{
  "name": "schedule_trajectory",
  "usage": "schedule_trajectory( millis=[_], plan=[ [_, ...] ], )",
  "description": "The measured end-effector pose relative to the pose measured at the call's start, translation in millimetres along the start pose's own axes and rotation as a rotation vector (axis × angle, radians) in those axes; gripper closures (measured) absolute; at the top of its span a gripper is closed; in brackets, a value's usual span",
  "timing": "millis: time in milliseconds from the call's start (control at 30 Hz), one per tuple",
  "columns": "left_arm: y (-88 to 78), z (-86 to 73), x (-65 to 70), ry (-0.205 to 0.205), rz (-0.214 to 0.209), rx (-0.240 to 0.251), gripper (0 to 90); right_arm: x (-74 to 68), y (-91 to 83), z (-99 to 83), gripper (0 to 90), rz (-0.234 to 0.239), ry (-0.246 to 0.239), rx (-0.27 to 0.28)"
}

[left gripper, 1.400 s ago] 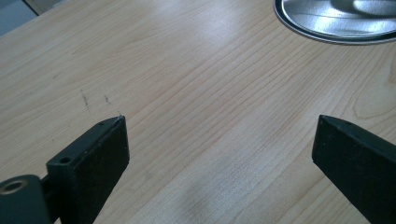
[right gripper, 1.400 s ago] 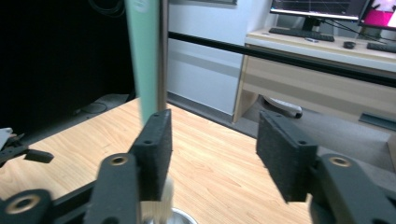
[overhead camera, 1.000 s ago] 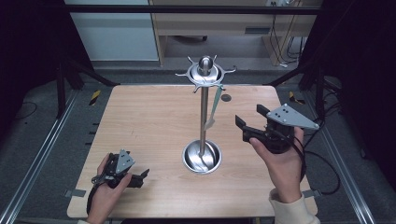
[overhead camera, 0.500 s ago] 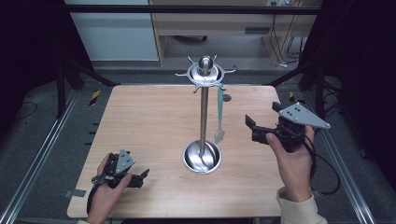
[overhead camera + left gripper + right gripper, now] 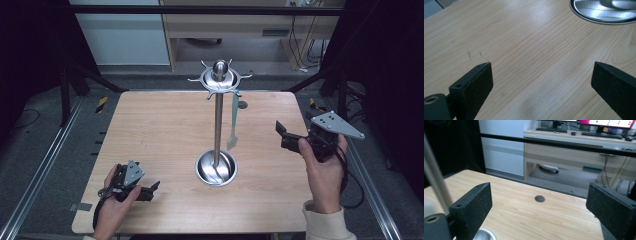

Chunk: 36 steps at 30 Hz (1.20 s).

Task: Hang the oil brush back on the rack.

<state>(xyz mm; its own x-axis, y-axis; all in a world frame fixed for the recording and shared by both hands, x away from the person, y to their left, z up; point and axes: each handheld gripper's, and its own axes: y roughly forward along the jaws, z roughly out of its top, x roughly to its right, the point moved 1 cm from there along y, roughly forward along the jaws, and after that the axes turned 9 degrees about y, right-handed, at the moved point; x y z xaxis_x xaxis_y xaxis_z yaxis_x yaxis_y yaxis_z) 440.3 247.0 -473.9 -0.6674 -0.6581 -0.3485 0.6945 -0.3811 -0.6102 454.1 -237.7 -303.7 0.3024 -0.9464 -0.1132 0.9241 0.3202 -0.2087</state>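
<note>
High view – table: light wooden table top (image 5: 165, 135) with rounded corners, dark floor and metal rails around it.
High view – stand: tall polished steel utensil stand (image 5: 218, 125), upright near the table's middle; round dished base (image 5: 216, 168), thin pole, ball knob and a ring of hooks on top.
High view – utensil: pale green flat spatula-like utensil (image 5: 233, 122) hangs from a hook on the stand's right side, blade end down, just beside the pole, above the base's right edge.
High view – hole: small round grommet hole (image 5: 242, 105) in the table behind the stand.
High view – left gripper: black left gripper (image 5: 150, 189) sits low at the near-left corner, in the person's left hand (image 5: 114, 205), jaws pointing toward the stand base, well apart from it.
High view – right gripper: black right gripper (image 5: 280, 131) with grey three-cornered plate (image 5: 336, 125) is held up by the right hand (image 5: 322, 167) at the table's right edge, jaws aimed left toward the stand, clear of the utensil.
Left gripper view – jaws: spread wide, nothing between them but bare wood; rim of the steel base at top right.
Right gripper view – jaws: spread wide, empty; blurred stand pole at far left, grommet hole between the jaws farther off, wooden desk (image 5: 574, 150) with monitors beyond the table.
</note>
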Motion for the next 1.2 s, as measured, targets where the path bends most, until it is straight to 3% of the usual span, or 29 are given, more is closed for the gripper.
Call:
schedule_trajectory(
  millis=[333,633,1200],
  plan=[
    [-0.2,0.0,-0.2,-0.002,-0.001,0.003,3.6,17.1,11.4,-16.4,8.6,-0.043,0.008,-0.049],
    [-0.3,0.3,-0.1,-0.005,-0.002,0.011,3.5,23.4,18.8,-27.2,8.6,-0.054,0.004,-0.087],
    [-0.7,0.6,-0.1,-0.005,-0.002,0.015,3.5,17.7,45.6,-60.6,8.6,-0.021,-0.026,-0.213]
  ],
)
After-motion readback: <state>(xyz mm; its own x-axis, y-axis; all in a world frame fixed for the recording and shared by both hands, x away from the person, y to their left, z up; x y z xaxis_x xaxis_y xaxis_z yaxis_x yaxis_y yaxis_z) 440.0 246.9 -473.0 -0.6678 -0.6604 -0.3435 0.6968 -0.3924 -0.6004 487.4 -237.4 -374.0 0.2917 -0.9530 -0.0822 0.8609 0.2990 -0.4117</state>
